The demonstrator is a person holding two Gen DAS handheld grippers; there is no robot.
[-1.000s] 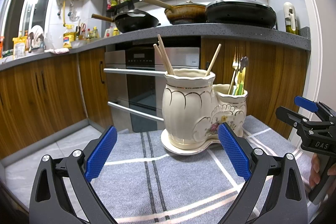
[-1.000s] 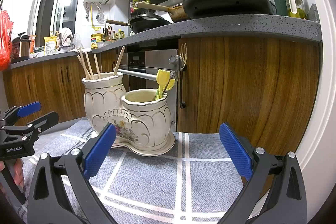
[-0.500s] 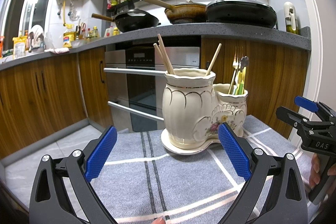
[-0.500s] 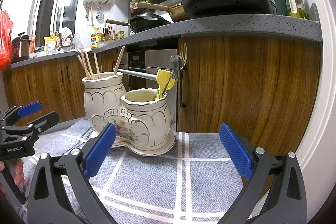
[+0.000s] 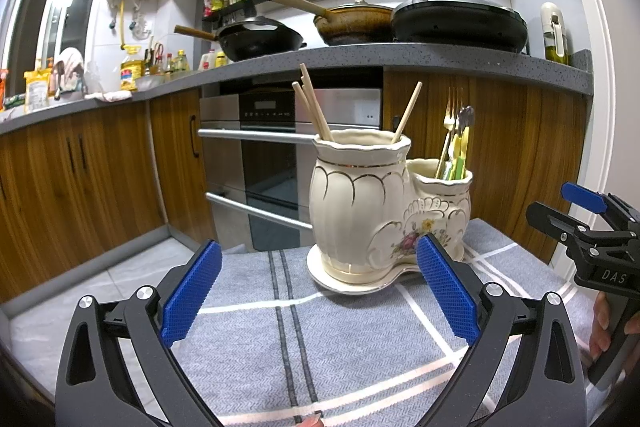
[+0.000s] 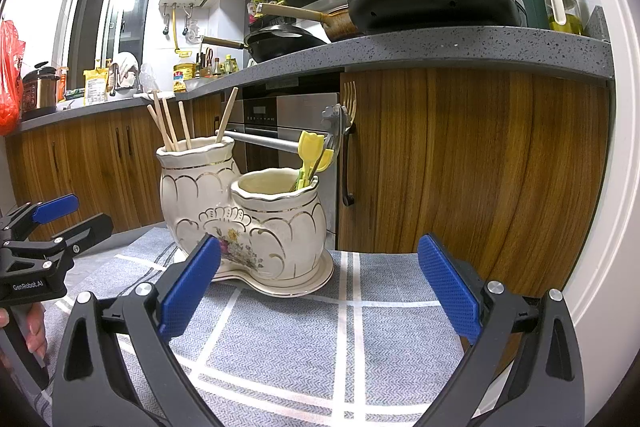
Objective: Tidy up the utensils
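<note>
A cream ceramic double-pot utensil holder (image 5: 380, 211) (image 6: 248, 219) stands on a grey striped cloth (image 5: 304, 339) (image 6: 344, 323). Several wooden chopsticks (image 5: 316, 107) (image 6: 168, 123) lean in its taller pot. A fork, a metal spoon and yellow-green plastic utensils (image 5: 454, 147) (image 6: 316, 155) stick out of the lower pot. My left gripper (image 5: 320, 287) is open and empty, a little in front of the holder. My right gripper (image 6: 320, 287) is open and empty too, off to the holder's right side. Each gripper shows at the edge of the other's view (image 5: 592, 231) (image 6: 40, 231).
Behind the cloth run wooden cabinet doors (image 6: 472, 171) and a steel oven (image 5: 276, 163) under a dark stone counter (image 5: 400, 55). Pans (image 5: 456, 23) sit on the counter. A white wall or door frame (image 6: 600, 227) closes the right side. The floor (image 5: 100, 287) drops away left of the cloth.
</note>
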